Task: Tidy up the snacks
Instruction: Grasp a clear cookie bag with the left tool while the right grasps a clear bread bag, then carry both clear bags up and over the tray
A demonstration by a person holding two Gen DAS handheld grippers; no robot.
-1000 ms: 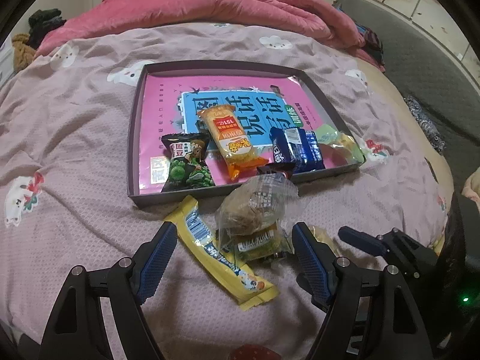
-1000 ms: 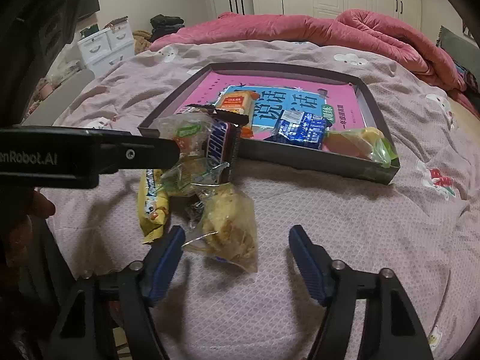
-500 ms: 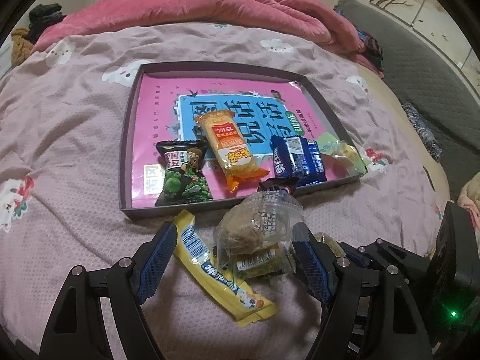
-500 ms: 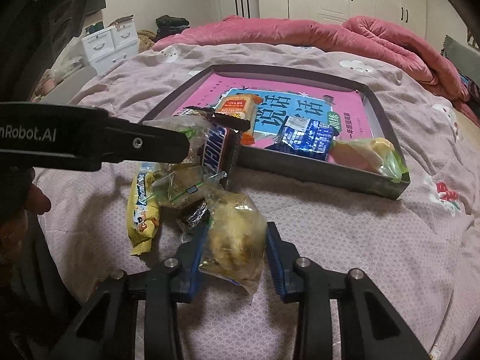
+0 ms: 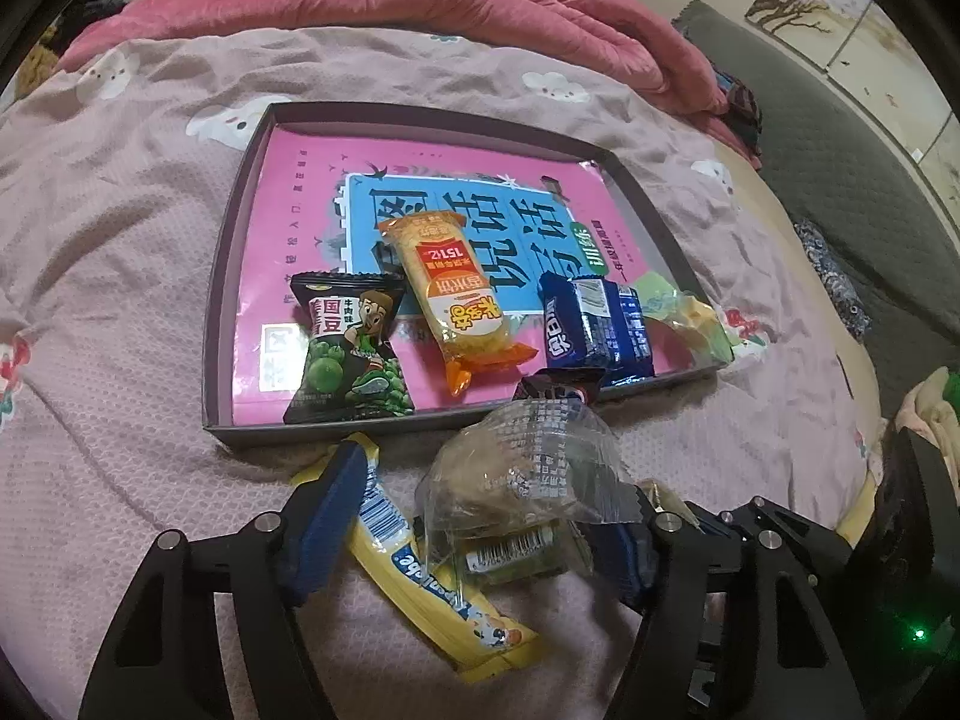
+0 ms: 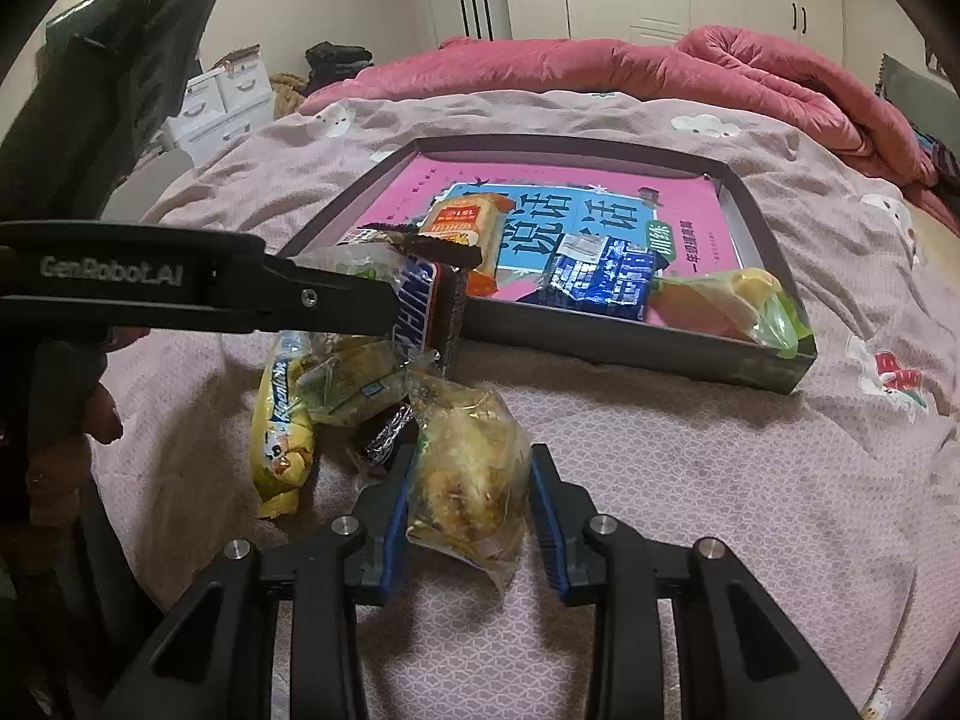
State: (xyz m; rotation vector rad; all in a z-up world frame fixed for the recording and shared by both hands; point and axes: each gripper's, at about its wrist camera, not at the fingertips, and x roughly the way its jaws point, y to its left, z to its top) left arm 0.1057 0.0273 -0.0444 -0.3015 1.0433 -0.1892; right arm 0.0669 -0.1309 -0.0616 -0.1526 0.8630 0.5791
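On a bed (image 6: 690,480) spread with a pink blanket, the right tongs (image 6: 471,495) have just been closing and now pinch a clear packet of yellowish pastry (image 6: 465,468) by its sides, the packet resting on the blanket short of the dark shallow tray (image 6: 630,354) where four or five snacks already lie on a pink-and-blue book; the left tongs (image 5: 480,516), their jaws also just narrowing yet not yet pressing, straddle a crinkled clear bag of brownish snack (image 5: 522,468) that sits on a green-labelled packet (image 5: 510,558), with a long yellow bar (image 5: 432,576) slanting under the left finger (image 5: 327,516); the risks, as judged from here: the slack film could slide through the right pads on lifting, leaving the pastry behind or crushed; the left jaws could close on the yellow bar or the packet beneath along with the bag, dragging several at once; a chocolate bar (image 6: 429,306) propped against the tray's near wall could be knocked flat by either arm; the two tongs work close together and might collide.
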